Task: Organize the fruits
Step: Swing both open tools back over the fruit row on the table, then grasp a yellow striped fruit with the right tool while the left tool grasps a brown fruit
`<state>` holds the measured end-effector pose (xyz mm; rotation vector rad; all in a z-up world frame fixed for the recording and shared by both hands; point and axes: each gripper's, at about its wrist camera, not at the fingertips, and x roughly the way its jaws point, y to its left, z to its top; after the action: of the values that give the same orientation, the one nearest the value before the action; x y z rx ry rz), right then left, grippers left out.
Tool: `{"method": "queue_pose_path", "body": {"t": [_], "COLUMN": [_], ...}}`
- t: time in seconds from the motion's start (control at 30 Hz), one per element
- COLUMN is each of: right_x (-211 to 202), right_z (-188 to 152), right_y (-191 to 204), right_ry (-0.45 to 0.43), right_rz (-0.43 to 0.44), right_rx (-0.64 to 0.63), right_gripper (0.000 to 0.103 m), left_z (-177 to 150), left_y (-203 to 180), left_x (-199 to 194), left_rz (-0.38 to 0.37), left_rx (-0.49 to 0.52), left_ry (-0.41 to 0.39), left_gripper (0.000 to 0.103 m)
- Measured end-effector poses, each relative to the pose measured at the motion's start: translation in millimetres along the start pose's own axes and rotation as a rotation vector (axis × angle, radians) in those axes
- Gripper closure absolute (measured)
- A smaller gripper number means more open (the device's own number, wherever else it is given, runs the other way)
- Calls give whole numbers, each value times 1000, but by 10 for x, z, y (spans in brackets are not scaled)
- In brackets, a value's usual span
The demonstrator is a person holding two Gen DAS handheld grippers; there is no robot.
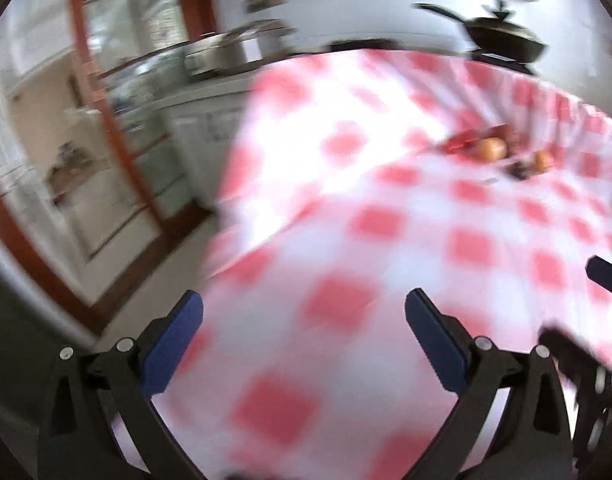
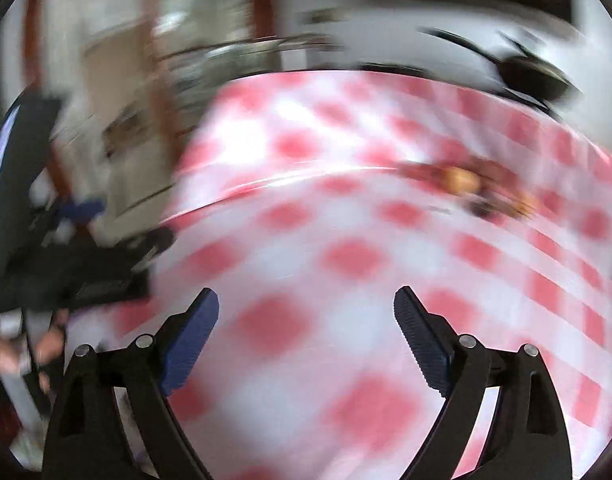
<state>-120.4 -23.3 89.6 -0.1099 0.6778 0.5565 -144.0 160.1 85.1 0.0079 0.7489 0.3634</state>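
Both views are blurred by motion. A table with a red and white checked cloth [image 1: 385, 240] fills the middle. Far across it lie two round orange fruits [image 1: 491, 148] [image 1: 542, 160] beside something red and something dark. In the right wrist view one orange fruit [image 2: 461, 180] shows among blurred dark and red shapes. My left gripper [image 1: 304, 308] is open and empty over the near part of the cloth. My right gripper [image 2: 306, 306] is open and empty too, also well short of the fruit. The right gripper's blue fingertip [image 1: 603, 274] shows at the right edge of the left view.
A black lidded pan [image 1: 501, 36] stands beyond the table's far edge. A steel pot [image 1: 234, 52] sits on a counter at the back left. Glass doors with brown frames [image 1: 106, 128] are to the left. The left gripper's body [image 2: 34, 200] fills the left side of the right view.
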Motion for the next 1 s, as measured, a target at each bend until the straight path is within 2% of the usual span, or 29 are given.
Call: {"method": "queue_pose_path", "body": {"t": [0.13,0.23,0.37,0.5,0.63,0.83,0.97,1.0], "right_x": [304,490,769,1084,1524,2006,2062,2046], "right_z": [165,157,230,454,757,992,989,976], "right_y": [-1112,-1730,-2368,-2647,-2827,-2857,-2938,-2933], "right_ry": [10,25,51,70,109,171,161,151], "right_rz": [-153,-238,-286,-278,-253,-238,-210,-196], "right_rx": [229,330,415,438,411,335,361,358], "right_gripper": [16,16,20,21,22,36,50,58], "left_z": [338,558,795,1046,1231,1431,1566,1598], "left_y": [-764,-1297,-1812,-2059,-2113,-2010,-2045,-2083], "left_x": [424,715,1012,1317,1515,1810,2001,2038], "left_rz": [-56,-111,-137,-160,-187,-210,-230,-236], "left_rx": [44,50,55,29,17,-17,-37,-36], "left_ry": [-26,-19,-38,-36,-17,15,41,46], "left_gripper": [2,2,2,2,2,2,2,2]}}
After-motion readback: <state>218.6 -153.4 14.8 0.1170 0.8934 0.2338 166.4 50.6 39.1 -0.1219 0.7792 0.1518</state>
